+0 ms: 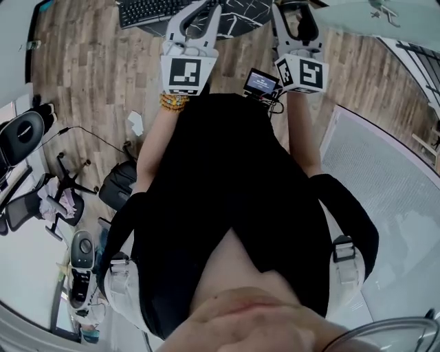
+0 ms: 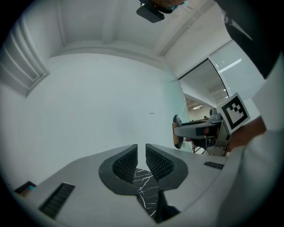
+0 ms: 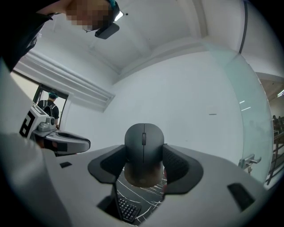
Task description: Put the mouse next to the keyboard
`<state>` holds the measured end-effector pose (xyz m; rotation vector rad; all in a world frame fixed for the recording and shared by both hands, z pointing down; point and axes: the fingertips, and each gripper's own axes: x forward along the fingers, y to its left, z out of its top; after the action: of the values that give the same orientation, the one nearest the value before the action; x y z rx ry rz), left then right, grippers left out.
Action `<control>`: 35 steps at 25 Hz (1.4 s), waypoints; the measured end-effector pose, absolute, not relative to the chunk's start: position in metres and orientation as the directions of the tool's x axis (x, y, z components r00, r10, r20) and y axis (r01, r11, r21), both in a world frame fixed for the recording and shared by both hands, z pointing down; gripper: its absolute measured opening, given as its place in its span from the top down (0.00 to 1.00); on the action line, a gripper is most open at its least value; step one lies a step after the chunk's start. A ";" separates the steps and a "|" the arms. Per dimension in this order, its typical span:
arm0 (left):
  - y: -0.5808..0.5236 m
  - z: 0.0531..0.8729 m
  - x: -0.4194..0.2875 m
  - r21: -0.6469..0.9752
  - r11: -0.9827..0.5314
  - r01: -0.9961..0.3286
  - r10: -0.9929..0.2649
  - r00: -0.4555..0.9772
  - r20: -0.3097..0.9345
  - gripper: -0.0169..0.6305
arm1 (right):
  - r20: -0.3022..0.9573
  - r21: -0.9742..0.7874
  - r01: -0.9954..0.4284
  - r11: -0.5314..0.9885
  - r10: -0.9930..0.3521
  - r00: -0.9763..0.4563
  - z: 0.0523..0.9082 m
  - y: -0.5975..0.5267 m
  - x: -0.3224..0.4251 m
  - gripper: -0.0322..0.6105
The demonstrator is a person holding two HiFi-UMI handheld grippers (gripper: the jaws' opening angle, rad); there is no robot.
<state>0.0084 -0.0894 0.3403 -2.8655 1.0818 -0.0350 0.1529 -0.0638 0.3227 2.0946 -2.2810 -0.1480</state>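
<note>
Right tongs (image 3: 143, 156) tight around dark mouse (image 3: 143, 142), keyboard (image 3: 126, 209) beneath them.

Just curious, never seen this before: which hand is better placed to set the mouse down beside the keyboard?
Right. The right gripper clamps the mouse, and the keyboard shows below its jaws; the left gripper holds nothing.

An office, by its swivel chairs (image 1: 26, 132) on wood-look flooring (image 1: 89, 69), keyboard (image 1: 148, 9) on a desk (image 1: 244, 12), and glass partition (image 3: 255, 115).
</note>
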 end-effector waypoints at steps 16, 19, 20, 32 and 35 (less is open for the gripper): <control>-0.166 0.344 0.042 -0.061 -0.721 -0.691 -0.693 0.719 0.048 0.88 | -0.011 0.069 -0.996 0.063 -0.998 -0.064 0.326 -0.148 0.217 0.53; -0.175 0.351 0.042 -0.056 -0.702 -0.710 -0.712 0.698 0.073 0.88 | -0.017 0.058 -0.995 0.081 -0.996 -0.082 0.325 -0.168 0.222 0.53; -0.178 0.353 0.043 -0.053 -0.699 -0.713 -0.715 0.695 0.082 0.88 | -0.016 0.053 -0.995 0.084 -0.996 -0.085 0.325 -0.173 0.224 0.53; -0.201 0.363 0.045 -0.082 -0.670 -0.738 -0.742 0.661 0.111 0.88 | 0.052 -0.039 -0.993 0.116 -0.992 -0.118 0.357 -0.222 0.232 0.53; -0.204 0.366 0.042 -0.078 -0.657 -0.750 -0.753 0.647 0.119 0.88 | 0.089 -0.046 -0.990 0.132 -0.987 -0.135 0.371 -0.230 0.229 0.53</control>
<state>0.0425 -0.2043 0.3661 -2.8318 1.2922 -0.2197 0.2294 -0.2304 0.3707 2.0409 -2.3351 0.1443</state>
